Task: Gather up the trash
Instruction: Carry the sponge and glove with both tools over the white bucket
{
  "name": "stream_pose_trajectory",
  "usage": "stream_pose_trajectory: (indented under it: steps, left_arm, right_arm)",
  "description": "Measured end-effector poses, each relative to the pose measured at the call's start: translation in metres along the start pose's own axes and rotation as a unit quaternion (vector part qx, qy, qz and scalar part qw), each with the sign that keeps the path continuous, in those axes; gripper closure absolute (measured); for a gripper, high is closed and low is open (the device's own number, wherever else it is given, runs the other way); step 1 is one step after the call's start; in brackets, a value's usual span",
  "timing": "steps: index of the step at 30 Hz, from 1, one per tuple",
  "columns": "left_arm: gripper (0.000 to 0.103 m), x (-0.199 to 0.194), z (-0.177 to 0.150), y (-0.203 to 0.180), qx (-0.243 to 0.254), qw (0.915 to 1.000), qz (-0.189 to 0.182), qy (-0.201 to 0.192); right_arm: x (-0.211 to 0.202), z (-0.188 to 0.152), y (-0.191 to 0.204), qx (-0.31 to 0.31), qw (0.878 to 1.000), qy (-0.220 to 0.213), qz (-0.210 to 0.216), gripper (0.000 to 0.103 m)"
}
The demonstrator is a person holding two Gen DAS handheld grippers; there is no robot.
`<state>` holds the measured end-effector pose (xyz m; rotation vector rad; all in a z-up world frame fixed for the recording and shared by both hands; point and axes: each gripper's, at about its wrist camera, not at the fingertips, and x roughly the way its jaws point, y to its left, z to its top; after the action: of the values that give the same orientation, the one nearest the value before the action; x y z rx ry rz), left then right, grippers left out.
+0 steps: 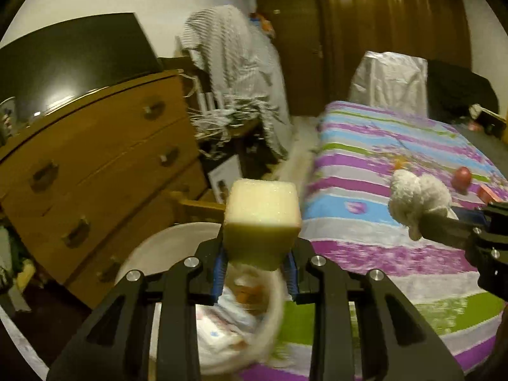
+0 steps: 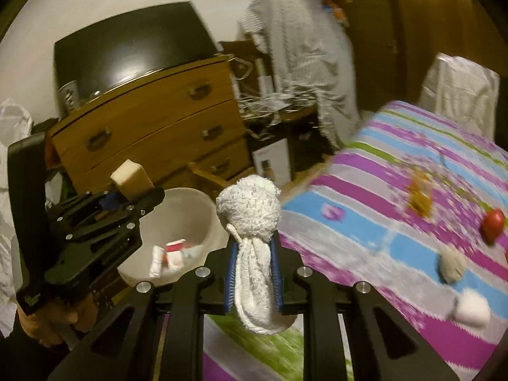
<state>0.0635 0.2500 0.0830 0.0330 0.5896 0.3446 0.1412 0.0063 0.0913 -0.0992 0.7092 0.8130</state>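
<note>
Left wrist view: the left gripper (image 1: 258,260) is clamped on a cream foam block (image 1: 262,219), held by its lower part between the blue pads, directly above the white bin (image 1: 143,250). The bin stands on the floor between the wooden dresser (image 1: 104,165) and the striped bed (image 1: 397,238), and already holds packaging scraps.

Right wrist view: the right gripper (image 2: 253,281) is clamped on a balled white sock (image 2: 254,231), its bunched head projecting past the fingertips and its tail hanging behind the pads. The right gripper sits over the bed edge, just beside the bin rim.

Risks:
- The sock is not yet over the bin opening; released here, it would probably land on the bedspread or the floor.
- The two grippers are close together near the rim; converging on the opening could cause a collision.
- Both views are blurred, which makes a mistimed release more likely.
- Further items remain on the bed: a red ball (image 2: 492,225), a beige lump (image 2: 451,266) and a white wad (image 2: 473,312).

Pose: both grippers point forward and slightly downward, the left lower and ahead of the right.
</note>
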Motion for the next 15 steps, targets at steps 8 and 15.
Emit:
stream_pose_trajectory:
  steps: [8,15]
  left_arm:
    - [0.074,0.018,0.001,0.066,-0.011,0.9985,0.046,0.026]
    - [0.074,0.037,-0.013,0.099,-0.01,0.9964,0.059,0.059]
  right_arm:
    - [0.065,0.041,0.069,-0.051,0.997,0.053,0.026,0.083]
    - [0.12,0.051,0.099,-0.06,0.992,0.105,0.042,0.083]
